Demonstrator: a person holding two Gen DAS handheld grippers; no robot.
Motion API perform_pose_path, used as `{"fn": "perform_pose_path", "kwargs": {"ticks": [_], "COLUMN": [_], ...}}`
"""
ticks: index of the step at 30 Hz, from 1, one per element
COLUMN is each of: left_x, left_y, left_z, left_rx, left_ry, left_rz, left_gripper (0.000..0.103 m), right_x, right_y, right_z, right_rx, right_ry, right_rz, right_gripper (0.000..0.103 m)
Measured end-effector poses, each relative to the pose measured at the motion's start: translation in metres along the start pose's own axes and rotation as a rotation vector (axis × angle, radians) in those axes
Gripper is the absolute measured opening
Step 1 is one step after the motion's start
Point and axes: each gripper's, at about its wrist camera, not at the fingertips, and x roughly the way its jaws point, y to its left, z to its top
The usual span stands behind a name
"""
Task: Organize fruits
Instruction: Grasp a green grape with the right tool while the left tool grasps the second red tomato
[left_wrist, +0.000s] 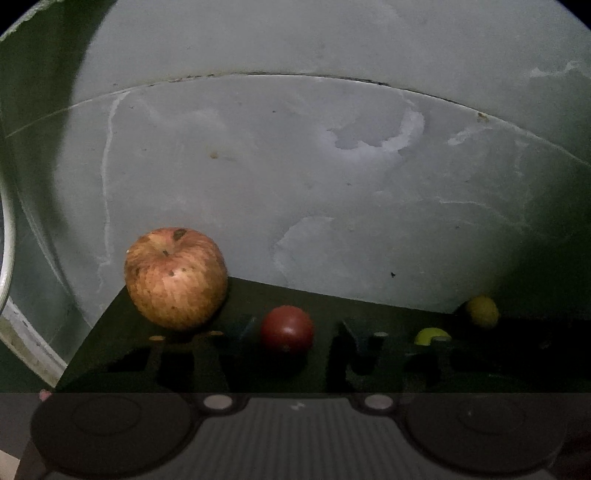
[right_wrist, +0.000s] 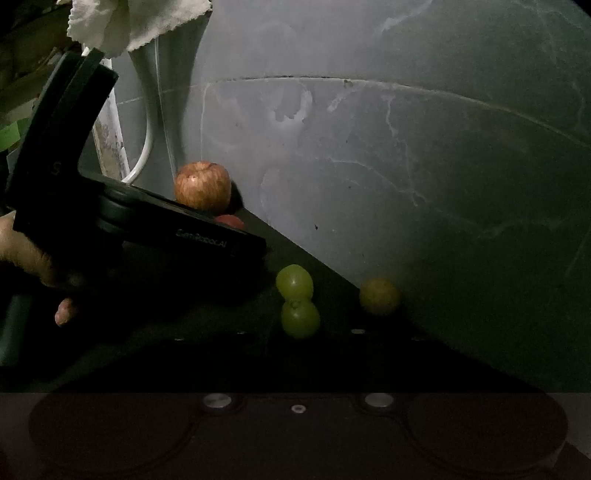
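Fruits lie in a loose row on a dark tabletop against a stained grey wall. A streaked red-and-yellow apple stands stem up at the left end, and a small round dark red fruit sits just right of it. Further right, two green grapes touch each other, one behind the other. A small yellow fruit rests near them, close to the wall. The left gripper points down at the red fruit with its claw partly spread. The fruit sits between the two fingers, and a dark gap shows on its right side, so the pads do not pinch it. A person's hand grips this tool's handle, seen from the right wrist camera. The right gripper has its claw pressed together. Its fingers are lost in shadow, and the nearer grape sits right where the tips would meet. Whether they pinch that grape I cannot tell. A white cloth hangs at the upper left of that view
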Motion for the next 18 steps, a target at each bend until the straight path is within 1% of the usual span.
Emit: {"fn": "perform_pose_path", "kwargs": {"ticks": [2,3,5,8,11,15,18], "left_x": [0.001,0.001,-0.001,-0.007,-0.014,-0.031,-0.050], "left_y": [-0.001,-0.001,-0.002,-0.008,-0.010,-0.013,-0.020], "left_z": [0.002,0.003,0.004,0.002,-0.001,-0.009,-0.017], "left_rx": [0.003,-0.004,-0.020,-0.021,-0.059,-0.127,-0.148], "left_ry": [0.007,0.012,0.023,0.037,0.061,0.096,0.102], "left_rz": [-0.002,-0.008,-0.020,-0.019,-0.020,-0.031,-0.047], "left_gripper": [0.034,0.032,0.032,0.032,0.032,0.031,0.031], "right_x": [0.000,-0.001,-0.003,-0.007,-0.016,-0.040,-0.062], "right_y": [-0.001,-0.001,-0.004,-0.006,-0.008,-0.011,-0.011], "right_z": [0.000,0.000,0.000,-0.001,-0.005,-0.010,-0.012], "right_rx": [0.006,0.012,0.028,0.039,0.053,0.071,0.074], "right_ry": [-0.001,0.000,0.006,0.016,0.024,0.019,0.009], "right_rz": [-0.001,0.002,0.015,0.029,0.042,0.053,0.067], "right_gripper": [0.024,0.024,0.024,0.023,0.023,0.023,0.023]}}
